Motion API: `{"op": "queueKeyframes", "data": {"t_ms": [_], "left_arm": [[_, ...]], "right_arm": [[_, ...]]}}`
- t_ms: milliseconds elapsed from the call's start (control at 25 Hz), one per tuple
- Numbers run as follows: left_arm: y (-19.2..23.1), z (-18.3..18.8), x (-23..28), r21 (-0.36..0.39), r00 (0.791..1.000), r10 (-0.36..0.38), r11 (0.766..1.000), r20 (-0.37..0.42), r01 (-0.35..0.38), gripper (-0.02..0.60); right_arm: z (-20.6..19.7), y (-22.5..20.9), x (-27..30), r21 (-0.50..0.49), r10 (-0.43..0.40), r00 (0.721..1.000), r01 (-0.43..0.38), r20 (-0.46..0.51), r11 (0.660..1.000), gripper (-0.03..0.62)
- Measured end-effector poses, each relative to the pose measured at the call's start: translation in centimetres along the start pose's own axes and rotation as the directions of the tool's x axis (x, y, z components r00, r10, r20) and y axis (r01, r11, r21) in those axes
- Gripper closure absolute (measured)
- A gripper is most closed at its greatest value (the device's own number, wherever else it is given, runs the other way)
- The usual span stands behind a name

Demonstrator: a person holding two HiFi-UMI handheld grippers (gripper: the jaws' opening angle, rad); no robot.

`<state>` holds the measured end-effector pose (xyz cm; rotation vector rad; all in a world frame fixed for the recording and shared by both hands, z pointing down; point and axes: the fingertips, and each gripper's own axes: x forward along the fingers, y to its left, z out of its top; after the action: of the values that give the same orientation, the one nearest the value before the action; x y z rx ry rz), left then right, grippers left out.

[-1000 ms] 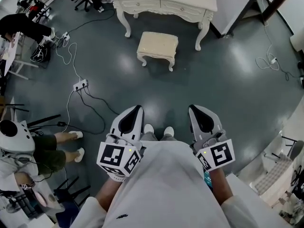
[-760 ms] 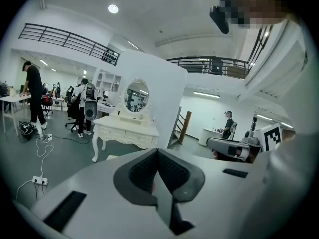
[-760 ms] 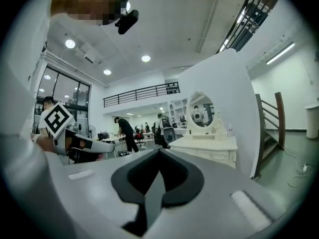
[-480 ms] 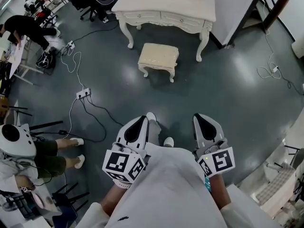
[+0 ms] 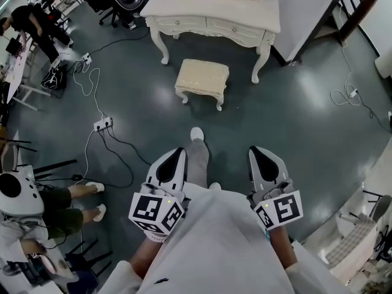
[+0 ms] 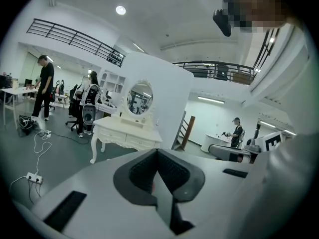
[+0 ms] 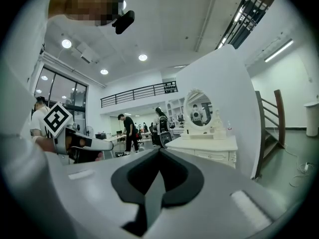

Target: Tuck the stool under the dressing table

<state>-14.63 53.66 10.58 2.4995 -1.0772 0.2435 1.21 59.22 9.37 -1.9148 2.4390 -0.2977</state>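
Note:
A cream stool (image 5: 203, 78) with curved legs stands on the grey floor, just in front of the cream dressing table (image 5: 214, 11) and outside it. The table's oval mirror shows in the left gripper view, with the table (image 6: 124, 133) at centre left, and in the right gripper view with the table (image 7: 207, 146) at right. My left gripper (image 5: 174, 154) and right gripper (image 5: 257, 151) are held near my waist, well short of the stool. Both are shut and hold nothing. The stool is hidden in both gripper views.
A white power strip (image 5: 102, 125) and cables lie on the floor at left. People stand or sit at the left edge. A white partition wall (image 5: 306, 8) rises right of the table, with another cable (image 5: 352, 97) beyond it. My foot (image 5: 196, 135) is stepping forward.
I have stepped forward toward the stool, one foot now stretched ahead. Both grippers have travelled forward with me and stayed shut.

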Motion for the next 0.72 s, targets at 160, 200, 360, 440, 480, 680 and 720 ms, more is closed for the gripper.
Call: {"op": "queueKeyframes", "data": {"t_ms": [160,200,360,440,480,680,720], "left_arm": [[3.1,1.3,3.7,-0.014,1.000,-0.001,1.000,-0.008,0.000,0.572],[3.8,2.0,4.8,-0.015,1.000,-0.005,1.000,-0.007,0.005,0.572],[6.9,4.5,9.3,-0.017,1.000,-0.019,1.000,-0.019,0.018,0.572],[8.4,5.7,11.5,-0.022,0.999,-0.024,0.999,-0.031,0.023,0.572],[9.1,6.4,12.7,-0.024,0.999,-0.027,0.999,-0.037,0.026,0.572],[13.3,9.9,18.0,-0.028,0.997,-0.037,0.999,-0.072,0.035,0.572],[14.3,10.6,19.1,-0.030,0.996,-0.040,0.999,-0.076,0.037,0.572]], "right_arm": [[0.8,-1.3,4.5,-0.013,0.001,1.000,-0.001,-0.008,1.000,0.583],[1.1,-1.8,5.8,-0.016,-0.001,1.000,0.001,-0.010,1.000,0.583],[2.4,-3.4,11.2,-0.015,-0.009,1.000,0.008,-0.016,1.000,0.583],[2.8,-4.4,14.1,-0.013,-0.011,1.000,0.010,-0.025,1.000,0.583],[3.1,-5.0,15.6,-0.011,-0.012,0.999,0.011,-0.032,1.000,0.583],[4.2,-7.2,22.9,0.000,-0.016,0.998,0.016,-0.063,1.000,0.583],[4.4,-7.5,24.3,0.001,-0.017,0.997,0.017,-0.069,1.000,0.583]]}}
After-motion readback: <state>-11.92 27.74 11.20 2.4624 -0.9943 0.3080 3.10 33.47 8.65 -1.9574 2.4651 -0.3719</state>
